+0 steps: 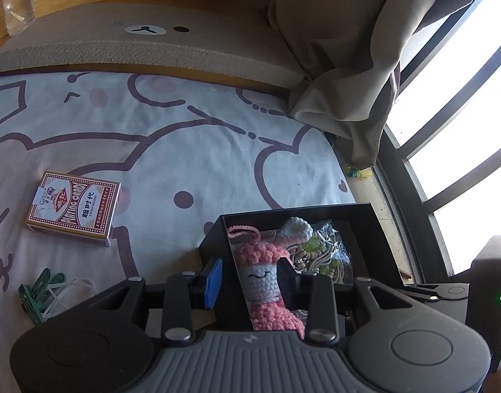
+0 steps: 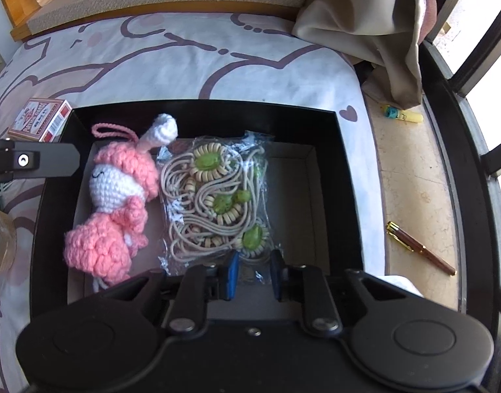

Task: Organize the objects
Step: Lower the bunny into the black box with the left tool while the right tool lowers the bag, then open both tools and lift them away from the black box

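Black box (image 2: pixel 345 177): my left hand-held gripper (image 1: pixel 250 281) spread around crochet doll (image 2: pixel 116 196), not gripping; right hand-held gripper (image 2: pixel 253 273) parted, empty, over bagged cords (image 2: pixel 214 196).

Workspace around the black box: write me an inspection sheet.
Surface: bed sheet with cartoon print.
Job's things: black box holds pink crochet doll and bagged bead cords side by side; playing cards and green clips lie outside on the sheet.
Clutter: pen and highlighter on the sill.
Grippers: left gripper open, fingers either side of the doll; right gripper open over the bag's near edge.
Cables: nothing seen.
Surroundings: curtain, window bars, wooden headboard.
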Demonstrator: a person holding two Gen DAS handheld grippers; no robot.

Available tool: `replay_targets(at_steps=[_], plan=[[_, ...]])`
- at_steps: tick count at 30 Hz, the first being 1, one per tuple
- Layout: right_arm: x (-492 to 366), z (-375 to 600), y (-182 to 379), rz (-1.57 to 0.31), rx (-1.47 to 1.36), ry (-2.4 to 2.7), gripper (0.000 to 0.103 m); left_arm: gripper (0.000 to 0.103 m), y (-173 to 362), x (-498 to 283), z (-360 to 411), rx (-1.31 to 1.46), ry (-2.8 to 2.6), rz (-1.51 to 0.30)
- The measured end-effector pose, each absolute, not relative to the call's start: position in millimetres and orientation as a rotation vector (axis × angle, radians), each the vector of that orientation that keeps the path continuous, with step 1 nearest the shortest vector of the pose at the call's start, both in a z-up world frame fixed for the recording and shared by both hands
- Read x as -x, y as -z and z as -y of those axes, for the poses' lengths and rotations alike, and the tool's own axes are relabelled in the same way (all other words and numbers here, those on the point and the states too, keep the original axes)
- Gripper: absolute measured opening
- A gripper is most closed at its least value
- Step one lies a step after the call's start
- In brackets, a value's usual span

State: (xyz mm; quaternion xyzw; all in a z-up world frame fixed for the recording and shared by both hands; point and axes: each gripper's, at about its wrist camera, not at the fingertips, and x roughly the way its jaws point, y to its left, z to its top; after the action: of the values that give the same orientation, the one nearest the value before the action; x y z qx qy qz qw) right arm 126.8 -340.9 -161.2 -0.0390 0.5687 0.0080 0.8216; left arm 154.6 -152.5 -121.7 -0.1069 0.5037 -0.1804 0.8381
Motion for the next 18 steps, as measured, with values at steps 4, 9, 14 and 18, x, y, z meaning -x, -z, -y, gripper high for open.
replay_targets(at_steps=[4,9,14,18], plan=[[-125,344,157,-1.205,0.048,-0.024,0.023,0.038,121,-154,154,0.222,0.383,-1.066],[-119,348,143,-1.17,0.01,0.002,0.031,0.038,114,-148,157,0.193,0.379,-1.045],[-107,359,119,-1.084,-0.071,0.027,0.036,0.038,105,-141,161,0.171,0.381,-1.031],[-94,366,96,-1.012,-0.121,0.044,0.038,0.038,96,-132,164,0.155,0.378,-1.028]])
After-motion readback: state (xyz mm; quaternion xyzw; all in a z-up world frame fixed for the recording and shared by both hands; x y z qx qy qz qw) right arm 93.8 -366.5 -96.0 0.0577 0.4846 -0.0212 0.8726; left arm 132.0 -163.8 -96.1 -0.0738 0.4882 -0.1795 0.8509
